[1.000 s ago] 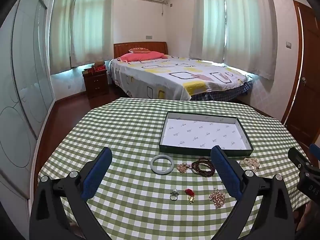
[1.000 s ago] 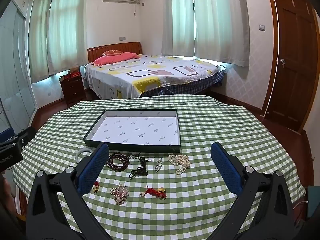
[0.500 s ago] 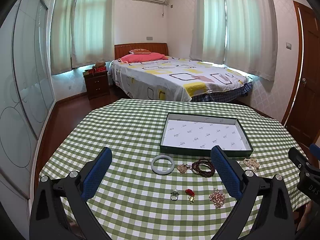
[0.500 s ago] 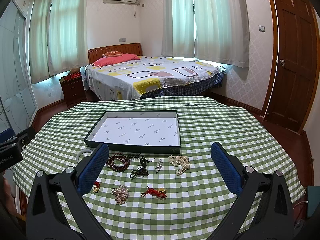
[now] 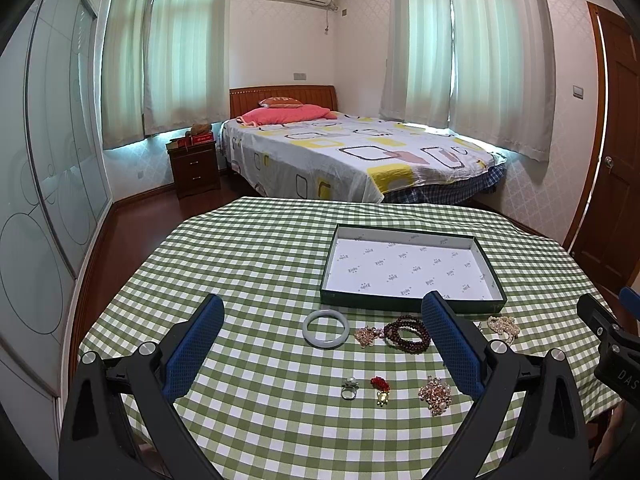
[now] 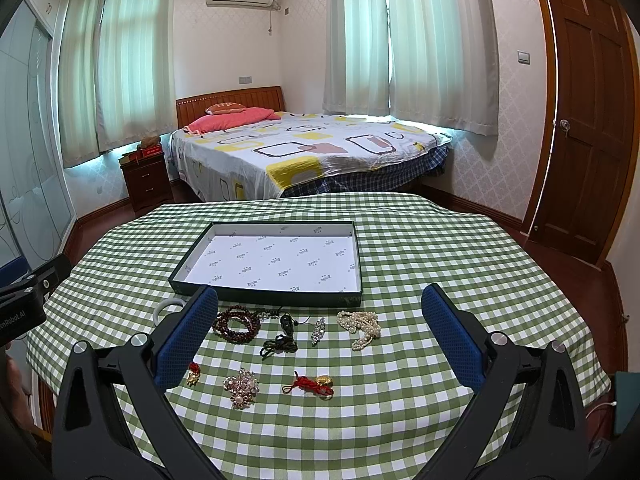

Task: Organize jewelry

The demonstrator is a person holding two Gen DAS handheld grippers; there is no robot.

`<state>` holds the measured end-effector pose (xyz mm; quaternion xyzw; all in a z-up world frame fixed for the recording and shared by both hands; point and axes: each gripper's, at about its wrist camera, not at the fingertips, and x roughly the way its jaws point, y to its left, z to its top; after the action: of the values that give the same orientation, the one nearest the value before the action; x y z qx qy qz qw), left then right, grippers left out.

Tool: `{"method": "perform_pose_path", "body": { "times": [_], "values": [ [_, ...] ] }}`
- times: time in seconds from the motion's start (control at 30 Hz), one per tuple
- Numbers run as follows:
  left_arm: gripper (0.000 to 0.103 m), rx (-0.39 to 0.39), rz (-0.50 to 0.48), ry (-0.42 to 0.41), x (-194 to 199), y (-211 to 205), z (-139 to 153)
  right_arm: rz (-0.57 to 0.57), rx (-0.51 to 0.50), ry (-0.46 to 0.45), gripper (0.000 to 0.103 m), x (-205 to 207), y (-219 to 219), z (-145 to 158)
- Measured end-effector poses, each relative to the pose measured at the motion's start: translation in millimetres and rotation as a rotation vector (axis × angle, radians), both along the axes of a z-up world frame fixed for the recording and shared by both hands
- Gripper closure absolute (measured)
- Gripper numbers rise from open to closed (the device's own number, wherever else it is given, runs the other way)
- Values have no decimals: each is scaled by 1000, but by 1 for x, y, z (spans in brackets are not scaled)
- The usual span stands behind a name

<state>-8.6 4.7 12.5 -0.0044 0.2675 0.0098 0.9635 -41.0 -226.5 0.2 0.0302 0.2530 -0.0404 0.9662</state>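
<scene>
A shallow dark-green tray (image 5: 408, 302) (image 6: 264, 294) with a white lining lies empty on the checked tablecloth. In front of it lie a pale jade bangle (image 5: 325, 328), a dark bead bracelet (image 5: 408, 334) (image 6: 236, 325), a pearl strand (image 6: 360, 326), a black cord pendant (image 6: 282, 340), a crystal clip (image 6: 319, 330), a silver ring (image 5: 349, 388), a rhinestone brooch (image 6: 241, 387) and a red-and-gold charm (image 6: 312, 385). My left gripper (image 5: 322, 348) hovers open above the near table edge. My right gripper (image 6: 320, 344) is also open and holds nothing.
The round table (image 5: 248, 264) has a green-and-white checked cloth. Behind it stand a bed (image 5: 352, 160), a nightstand (image 5: 194, 168) and curtained windows. A wooden door (image 6: 588, 120) is at the right, a glass wardrobe (image 5: 44, 184) at the left.
Both views have tilted slightly, so the table sits a little lower in frame. The jewelry and the tray have not moved, and both grippers stay open.
</scene>
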Motion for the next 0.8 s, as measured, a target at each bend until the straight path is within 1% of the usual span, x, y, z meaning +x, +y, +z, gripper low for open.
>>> {"method": "perform_pose_path", "body": {
  "times": [0.8],
  "values": [
    [7, -9, -2, 9, -1, 0, -1, 1, -1, -2, 4, -1, 0, 0]
  ]
}}
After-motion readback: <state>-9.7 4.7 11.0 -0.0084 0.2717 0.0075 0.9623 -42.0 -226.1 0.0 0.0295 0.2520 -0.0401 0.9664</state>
